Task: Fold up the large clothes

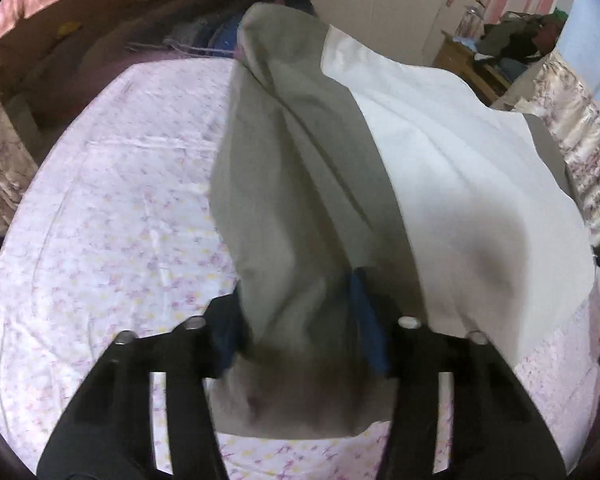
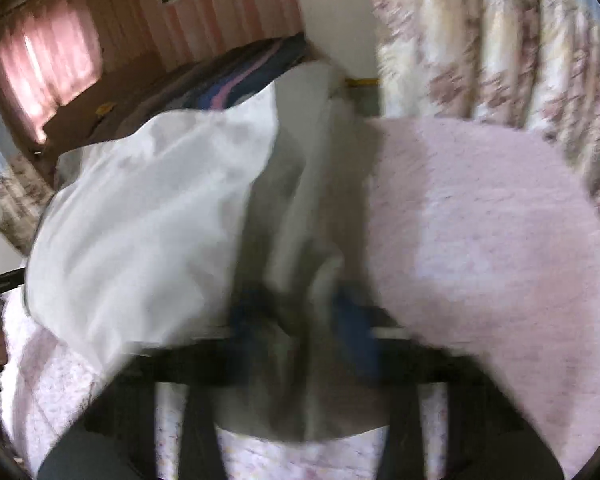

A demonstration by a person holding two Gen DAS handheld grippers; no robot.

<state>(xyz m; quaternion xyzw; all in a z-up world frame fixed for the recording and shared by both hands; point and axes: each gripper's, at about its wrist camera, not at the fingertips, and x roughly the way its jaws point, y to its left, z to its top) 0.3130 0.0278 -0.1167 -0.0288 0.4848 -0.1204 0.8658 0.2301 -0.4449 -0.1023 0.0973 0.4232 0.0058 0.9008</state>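
The grey-and-white garment [image 1: 300, 184] runs from 6 to 12 o'clock across the floral bed sheet [image 1: 112, 200]. The left tool [image 1: 300, 320] grips a grey fold with its jaws partly apart. The right tool [image 2: 300, 312], nearly closed, pinches blurred grey cloth.

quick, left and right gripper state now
left gripper: closed on the grey cloth
right gripper: closed on the same cloth, though blurred

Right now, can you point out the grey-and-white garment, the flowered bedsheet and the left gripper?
grey-and-white garment [image 1: 300, 184]: left wrist view, grey panel.
flowered bedsheet [image 1: 112, 208]: left wrist view, bare stretch left of the garment.
left gripper [image 1: 300, 320]: left wrist view, midway between fingertips, grey cloth between them.
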